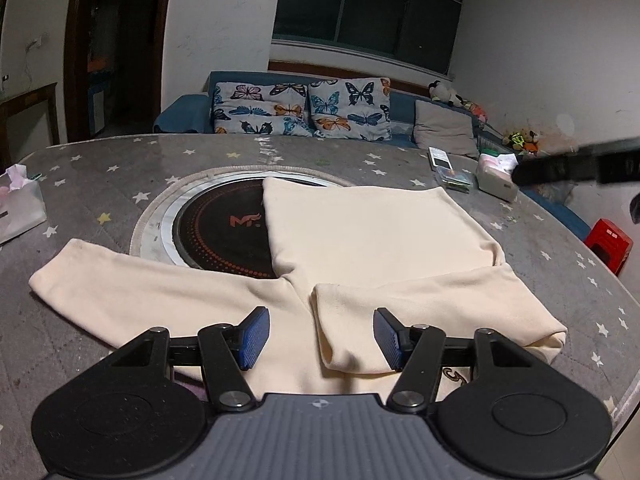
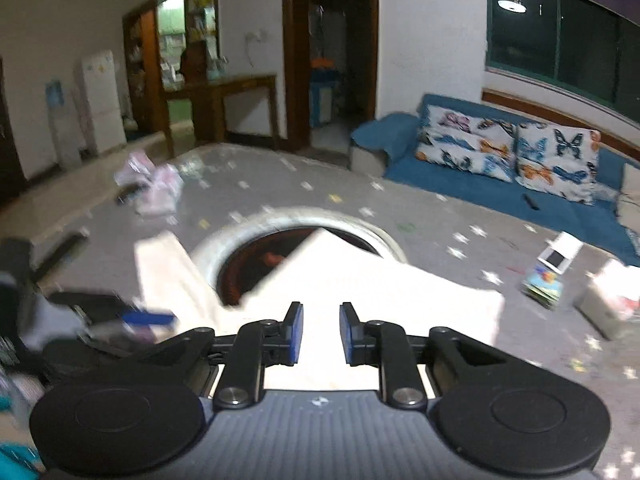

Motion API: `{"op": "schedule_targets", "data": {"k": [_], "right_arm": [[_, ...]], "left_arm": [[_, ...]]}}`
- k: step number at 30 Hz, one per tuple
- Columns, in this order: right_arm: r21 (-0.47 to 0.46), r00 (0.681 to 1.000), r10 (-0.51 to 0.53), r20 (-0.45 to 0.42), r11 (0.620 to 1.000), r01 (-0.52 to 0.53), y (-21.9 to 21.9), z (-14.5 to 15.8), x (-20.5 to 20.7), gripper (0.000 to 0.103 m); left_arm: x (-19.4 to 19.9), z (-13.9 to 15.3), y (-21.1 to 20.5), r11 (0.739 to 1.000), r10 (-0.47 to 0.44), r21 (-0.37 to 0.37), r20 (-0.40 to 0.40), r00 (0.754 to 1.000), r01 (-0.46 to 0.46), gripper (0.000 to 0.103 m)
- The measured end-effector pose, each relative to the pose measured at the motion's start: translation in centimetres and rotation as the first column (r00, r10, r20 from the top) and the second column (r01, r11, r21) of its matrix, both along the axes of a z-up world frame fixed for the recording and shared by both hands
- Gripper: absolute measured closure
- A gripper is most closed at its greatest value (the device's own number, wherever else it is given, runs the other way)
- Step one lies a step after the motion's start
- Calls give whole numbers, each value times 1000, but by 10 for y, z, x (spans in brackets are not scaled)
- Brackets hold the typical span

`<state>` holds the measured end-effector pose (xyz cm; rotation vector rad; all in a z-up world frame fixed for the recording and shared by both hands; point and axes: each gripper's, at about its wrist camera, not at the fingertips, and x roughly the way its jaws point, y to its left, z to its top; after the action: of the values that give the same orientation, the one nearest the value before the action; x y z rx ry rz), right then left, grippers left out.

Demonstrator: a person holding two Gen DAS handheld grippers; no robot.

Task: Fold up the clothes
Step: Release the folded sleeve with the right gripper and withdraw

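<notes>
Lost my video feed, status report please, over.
Left claw open, right claw open, both empty. Cream sweater flat on table, one sleeve folded in. Nothing blocking.

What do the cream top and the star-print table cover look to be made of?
The cream top looks like a soft, matte, fleecy knit: thick rounded folds, no sheen. The table cover looks like glossy plastic sheet over printed cloth: it shows glare streaks near the far edge. Neither is certain.

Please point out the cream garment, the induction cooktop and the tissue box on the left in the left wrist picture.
cream garment [image 1: 372, 232]: left wrist view, middle of its flat body panel.
induction cooktop [image 1: 220, 232]: left wrist view, bare black glass left of the garment.
tissue box [image 1: 18, 210]: left wrist view, its front wall.
</notes>
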<state>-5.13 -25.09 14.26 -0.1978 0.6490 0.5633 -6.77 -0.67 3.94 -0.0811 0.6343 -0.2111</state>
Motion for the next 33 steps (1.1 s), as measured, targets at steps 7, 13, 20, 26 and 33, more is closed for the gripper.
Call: {"op": "schedule_targets", "data": {"k": [7, 13, 20, 26, 33], "right_arm": [[-141, 986, -110, -126, 986, 92, -51, -50, 10, 84], [-135, 980, -115, -165, 986, 93, -58, -76, 15, 82], [-172, 992, -47, -118, 985, 26, -49, -84, 30, 74], [-236, 990, 86, -112, 965, -111, -36, -92, 42, 73], [-238, 977, 169, -127, 951, -196, -36, -95, 48, 88]], "left_arm": [[18, -7, 14, 996, 86, 12, -10, 996, -86, 43], [33, -14, 36, 984, 178, 32, -30, 984, -177, 44], [34, -23, 42, 978, 200, 70, -49, 979, -196, 44], [34, -25, 40, 977, 198, 88, -42, 979, -193, 44], [33, -26, 36, 975, 197, 107, -33, 980, -193, 43]]}}
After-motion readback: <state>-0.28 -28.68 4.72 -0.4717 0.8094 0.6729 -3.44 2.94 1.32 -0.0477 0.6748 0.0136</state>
